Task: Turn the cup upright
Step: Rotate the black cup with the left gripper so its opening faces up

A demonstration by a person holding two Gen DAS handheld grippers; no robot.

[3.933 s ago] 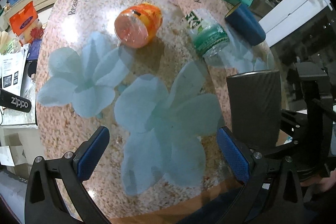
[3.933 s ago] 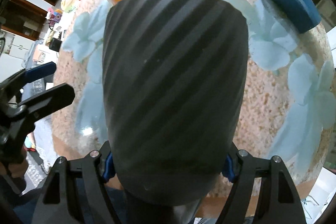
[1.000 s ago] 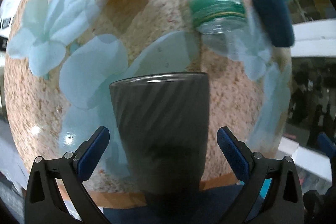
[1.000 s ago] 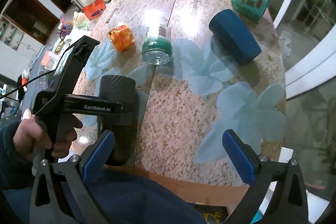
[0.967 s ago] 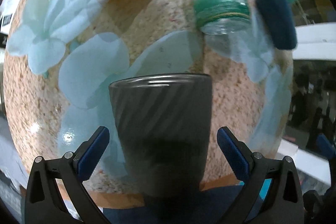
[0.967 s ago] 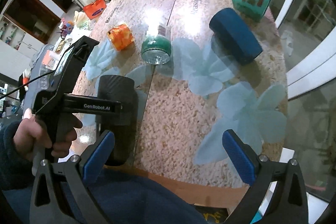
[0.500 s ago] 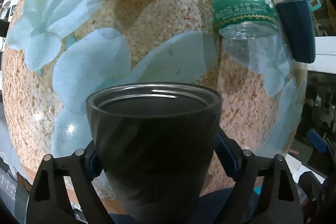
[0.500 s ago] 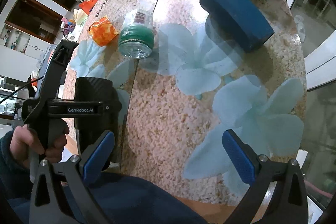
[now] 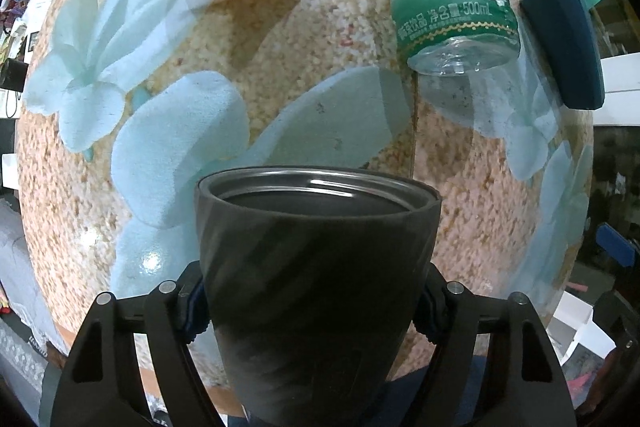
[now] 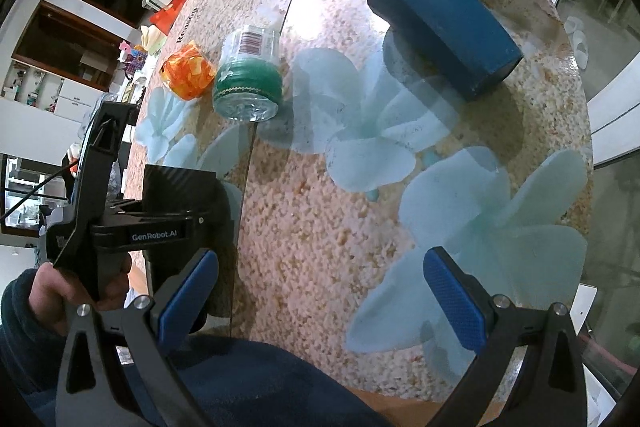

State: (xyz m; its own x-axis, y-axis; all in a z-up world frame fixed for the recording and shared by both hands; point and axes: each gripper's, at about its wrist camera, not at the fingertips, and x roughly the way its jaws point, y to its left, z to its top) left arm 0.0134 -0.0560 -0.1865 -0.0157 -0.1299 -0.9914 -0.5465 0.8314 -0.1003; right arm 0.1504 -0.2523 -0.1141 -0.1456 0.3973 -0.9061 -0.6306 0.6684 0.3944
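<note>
"GenRobot.AI" on left gripper (image 10: 160, 235); "500mL" on green bottle (image 9: 456, 7) label; "Reason" printed on table (image 10: 320, 187) beyond the bottle.

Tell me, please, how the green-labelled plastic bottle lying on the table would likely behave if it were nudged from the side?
The green-labelled bottle lies on its side and is round, so it would probably roll across the table. It looks clear and empty, so likely light and easily shifted. Its thin plastic would probably dent under a firm squeeze.
</note>
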